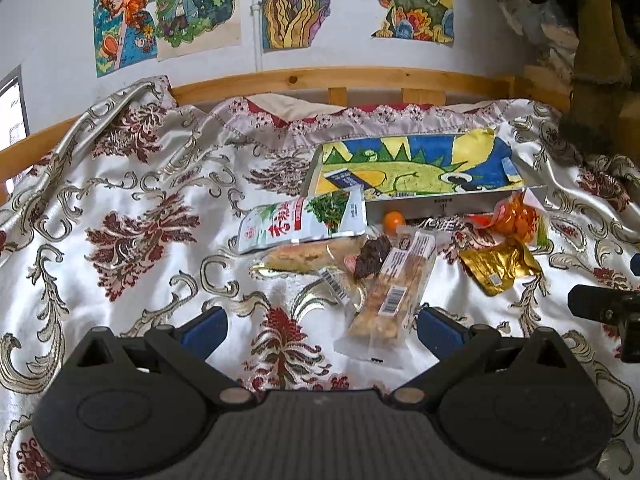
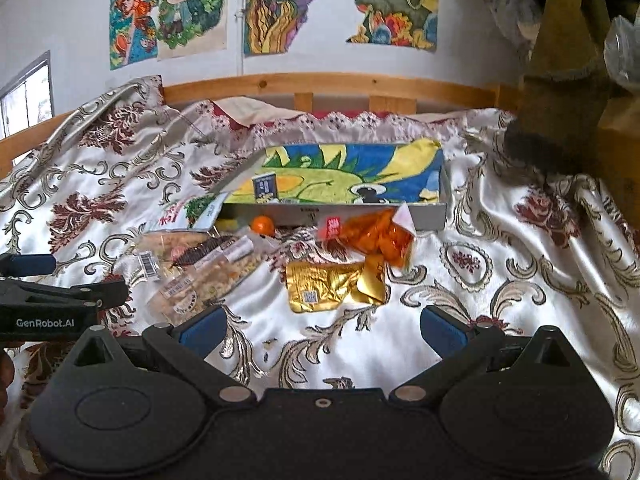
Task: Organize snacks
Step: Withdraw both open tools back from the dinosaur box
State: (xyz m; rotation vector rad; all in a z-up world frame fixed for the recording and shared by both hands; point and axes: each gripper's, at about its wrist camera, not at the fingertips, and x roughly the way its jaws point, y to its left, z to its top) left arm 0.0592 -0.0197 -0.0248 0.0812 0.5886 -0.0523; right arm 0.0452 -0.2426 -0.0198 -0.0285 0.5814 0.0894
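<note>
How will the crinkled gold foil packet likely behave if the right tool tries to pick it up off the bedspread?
The crinkled gold foil packet looks thin and creased, so it will probably flex and crumple rather than stay stiff. Its shiny surface may be slippery between the fingers. It lies flat on the soft satin floral bedspread, so pressing down may sink it; its raised folded edge seems an easier grip.

Floral bedspread [image 1: 132, 216], wooden rail [image 1: 360, 78], wall drawings [image 1: 168, 12]

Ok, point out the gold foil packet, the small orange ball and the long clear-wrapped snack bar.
gold foil packet [image 2: 326, 292], right wrist view, middle of its flat face.
small orange ball [image 2: 262, 225], right wrist view, its centre.
long clear-wrapped snack bar [image 1: 394, 284], left wrist view, mid-length on the wrapper.
</note>
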